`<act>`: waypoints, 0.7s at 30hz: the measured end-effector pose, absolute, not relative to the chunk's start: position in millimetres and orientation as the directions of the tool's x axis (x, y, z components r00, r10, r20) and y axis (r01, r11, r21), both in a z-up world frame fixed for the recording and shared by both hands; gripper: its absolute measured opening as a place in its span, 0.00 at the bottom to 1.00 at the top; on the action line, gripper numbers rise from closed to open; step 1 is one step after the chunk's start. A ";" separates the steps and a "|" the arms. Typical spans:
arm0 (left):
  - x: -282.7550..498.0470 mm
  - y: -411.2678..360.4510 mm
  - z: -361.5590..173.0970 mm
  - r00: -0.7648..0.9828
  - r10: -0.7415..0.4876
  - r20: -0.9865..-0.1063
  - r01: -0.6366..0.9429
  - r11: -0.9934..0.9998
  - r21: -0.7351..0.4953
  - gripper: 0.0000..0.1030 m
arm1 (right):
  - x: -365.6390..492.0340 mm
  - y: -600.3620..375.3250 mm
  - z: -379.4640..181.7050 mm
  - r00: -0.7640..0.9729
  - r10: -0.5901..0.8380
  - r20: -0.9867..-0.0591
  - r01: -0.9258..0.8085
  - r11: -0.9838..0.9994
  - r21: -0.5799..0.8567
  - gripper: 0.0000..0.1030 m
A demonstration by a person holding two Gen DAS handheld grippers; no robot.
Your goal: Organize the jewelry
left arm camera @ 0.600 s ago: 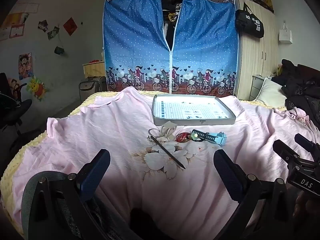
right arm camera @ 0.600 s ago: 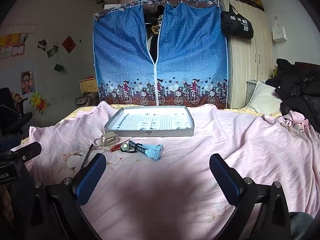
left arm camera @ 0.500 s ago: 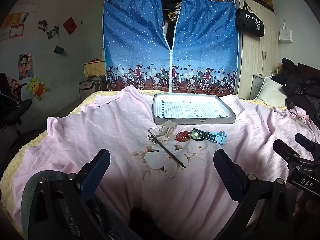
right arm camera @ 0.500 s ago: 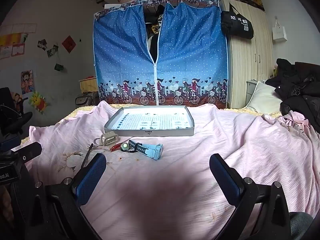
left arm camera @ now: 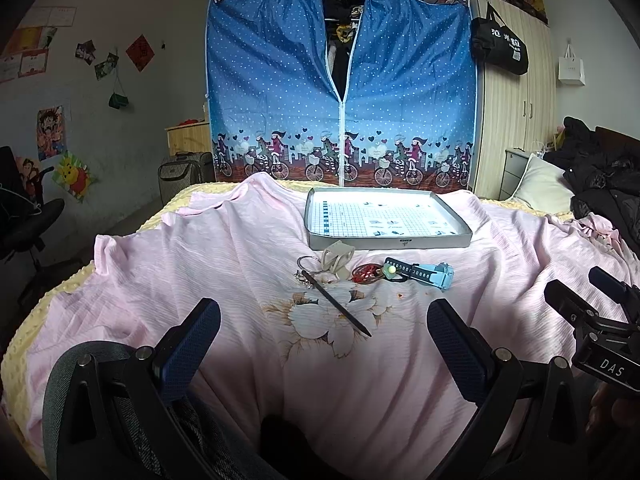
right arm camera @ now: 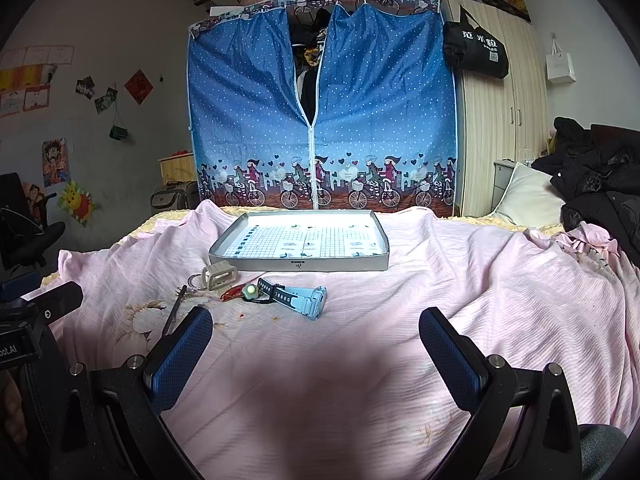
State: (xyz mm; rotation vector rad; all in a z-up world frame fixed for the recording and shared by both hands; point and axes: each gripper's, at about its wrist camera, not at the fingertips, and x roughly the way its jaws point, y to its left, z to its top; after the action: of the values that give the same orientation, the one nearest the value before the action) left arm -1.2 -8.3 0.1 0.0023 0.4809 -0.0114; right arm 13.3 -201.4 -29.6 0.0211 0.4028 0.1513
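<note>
Right wrist: watch (right arm camera: 294,298) lengthwise left-right.

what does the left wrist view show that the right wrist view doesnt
Only the left wrist view shows the whole dark stick on the flower print, and the right tongs at its edge.

Only the right wrist view shows the left tongs at its left edge; its own finger hides the stick's near end.

Both show the tray, blue watch, beige strap, ring and red piece on the pink sheet.
</note>
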 end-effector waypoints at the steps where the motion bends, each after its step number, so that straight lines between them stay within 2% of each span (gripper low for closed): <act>1: -1.2 -8.2 0.1 0.886 -0.011 -0.463 0.012 1.000 0.000 0.99 | 13.5 -201.2 -29.6 0.909 0.151 -0.389 -0.142 0.989 0.050 1.00; 21: -1.6 -8.4 0.4 0.886 -0.012 -0.463 0.012 1.000 -0.001 0.99 | 14.3 -199.8 -29.8 0.908 0.149 -0.391 -0.142 0.989 0.048 1.00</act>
State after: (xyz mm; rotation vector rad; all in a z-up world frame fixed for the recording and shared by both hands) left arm -1.6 -8.4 0.4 0.0018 0.4813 -0.0125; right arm 14.3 -199.8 -29.8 0.0183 0.4053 0.1503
